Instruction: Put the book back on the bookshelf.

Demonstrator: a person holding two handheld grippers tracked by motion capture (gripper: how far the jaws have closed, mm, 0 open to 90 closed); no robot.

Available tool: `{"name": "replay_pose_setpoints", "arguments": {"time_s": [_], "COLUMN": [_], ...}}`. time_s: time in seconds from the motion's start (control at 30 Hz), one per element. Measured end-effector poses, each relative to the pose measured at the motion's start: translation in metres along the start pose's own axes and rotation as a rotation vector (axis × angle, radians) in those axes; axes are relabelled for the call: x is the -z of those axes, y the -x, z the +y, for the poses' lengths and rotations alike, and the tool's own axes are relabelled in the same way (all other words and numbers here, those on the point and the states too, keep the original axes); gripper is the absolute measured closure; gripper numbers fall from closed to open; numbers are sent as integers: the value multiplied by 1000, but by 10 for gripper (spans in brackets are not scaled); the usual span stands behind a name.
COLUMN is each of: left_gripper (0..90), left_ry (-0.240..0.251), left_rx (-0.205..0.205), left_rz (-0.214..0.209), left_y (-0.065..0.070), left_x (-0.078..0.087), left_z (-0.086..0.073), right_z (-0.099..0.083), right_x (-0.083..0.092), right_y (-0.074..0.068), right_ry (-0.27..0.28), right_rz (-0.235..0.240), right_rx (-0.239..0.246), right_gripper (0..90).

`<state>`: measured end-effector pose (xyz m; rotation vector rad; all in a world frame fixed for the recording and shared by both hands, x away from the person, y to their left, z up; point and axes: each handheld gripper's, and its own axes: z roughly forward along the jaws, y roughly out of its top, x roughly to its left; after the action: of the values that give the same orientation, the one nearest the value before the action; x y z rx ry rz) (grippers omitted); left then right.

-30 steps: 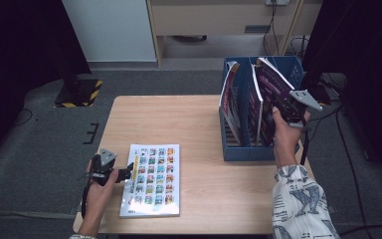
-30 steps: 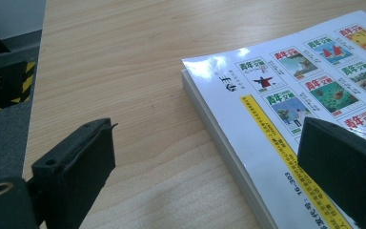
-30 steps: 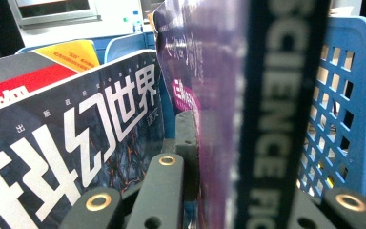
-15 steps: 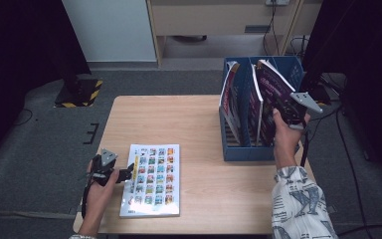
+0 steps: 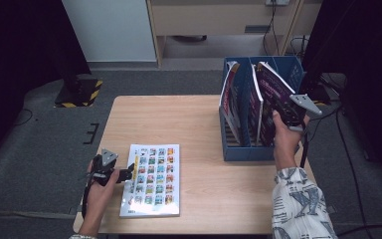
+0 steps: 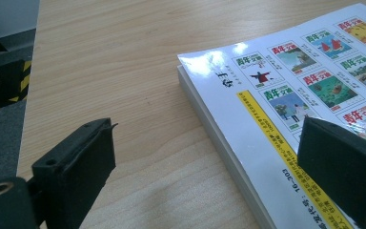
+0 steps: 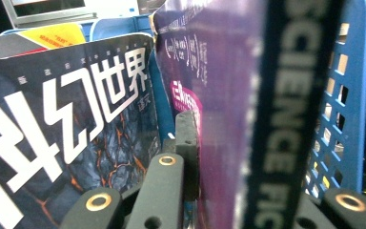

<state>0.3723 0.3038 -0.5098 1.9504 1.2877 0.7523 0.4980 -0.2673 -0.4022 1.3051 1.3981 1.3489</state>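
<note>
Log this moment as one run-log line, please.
right gripper: shut on purple magazine, at blue file rack | left gripper: open, astride edge of white magazine | table

Purple magazine blurred up close, its lower edge behind file box wall

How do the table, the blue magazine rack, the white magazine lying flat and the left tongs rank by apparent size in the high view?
1. table
2. blue magazine rack
3. white magazine, though lying flat and nearer the camera, so the margin is unsure
4. left tongs
</note>
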Motion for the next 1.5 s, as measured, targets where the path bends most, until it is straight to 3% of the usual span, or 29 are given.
{"name": "replay_pose_setpoints", "arguments": {"time_s": [0.5,0.93,1.07,1.5], "left_gripper": [51,51,51,51], "left_ry": [-2,-2,0,1], "left_rx": [2,1,1,3], "left_rz": [-8,-7,-7,-8], "left_y": [0,0,0,-1], "left_x": [0,-1,0,-1], "left_z": [0,0,0,0], "right_z": [-6,-2,1,6], "right_x": [-10,-2,-2,-9], "right_y": [-4,0,-1,-3], "right_ry": [-15,-28,-39,22], "right_rz": [4,55,63,24], "right_rx": [21,26,49,56], "right_gripper": [833,806,831,835]}}
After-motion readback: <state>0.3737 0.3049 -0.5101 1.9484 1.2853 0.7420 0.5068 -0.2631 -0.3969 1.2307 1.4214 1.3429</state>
